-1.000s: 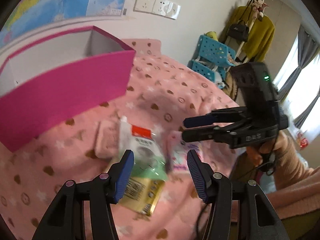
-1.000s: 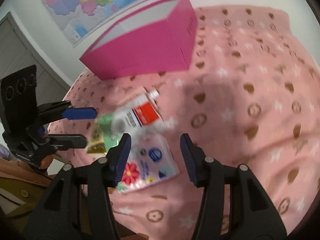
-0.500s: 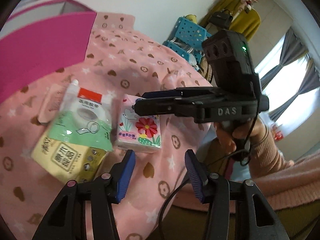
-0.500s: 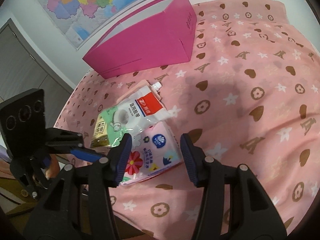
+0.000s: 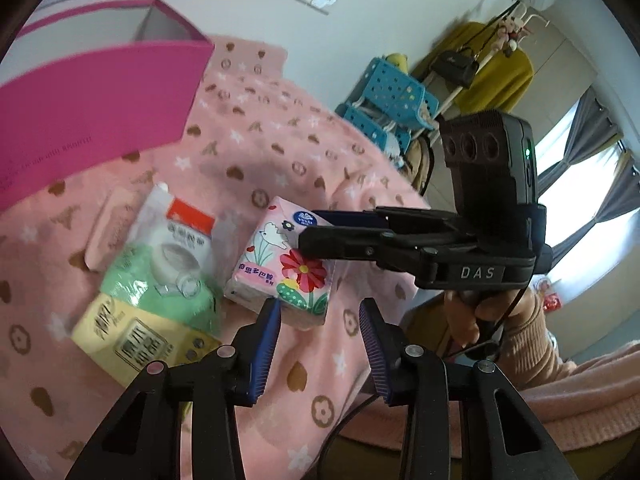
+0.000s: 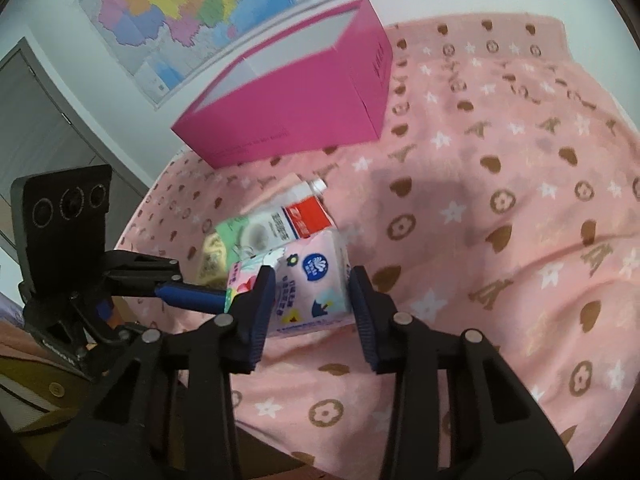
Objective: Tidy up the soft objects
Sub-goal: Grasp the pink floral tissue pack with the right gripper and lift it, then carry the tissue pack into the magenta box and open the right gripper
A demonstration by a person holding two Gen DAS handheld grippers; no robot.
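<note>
A pink flowered tissue pack [image 5: 276,264] lies on the pink blanket near its front edge. My right gripper [image 6: 310,302] straddles the tissue pack [image 6: 308,284], its jaws on either side of it and still wide; whether the pads press it I cannot tell. From the left wrist view the right gripper [image 5: 308,232] reaches over the pack's top. My left gripper [image 5: 320,344] is open and empty just in front of the pack. A white-and-green spouted pouch [image 5: 168,252], a yellow pack [image 5: 136,340] and a small pink pad [image 5: 108,228] lie to its left.
An open magenta box [image 6: 296,92] stands at the back of the bed against the wall. The blanket's edge [image 5: 360,420] drops off in front. A blue plastic rack [image 5: 384,104] and hanging clothes [image 5: 492,68] stand beyond the bed.
My right gripper has moved down and forward until its jaws stand around the tissue pack. My left gripper has drawn back and now faces the pack from the front.
</note>
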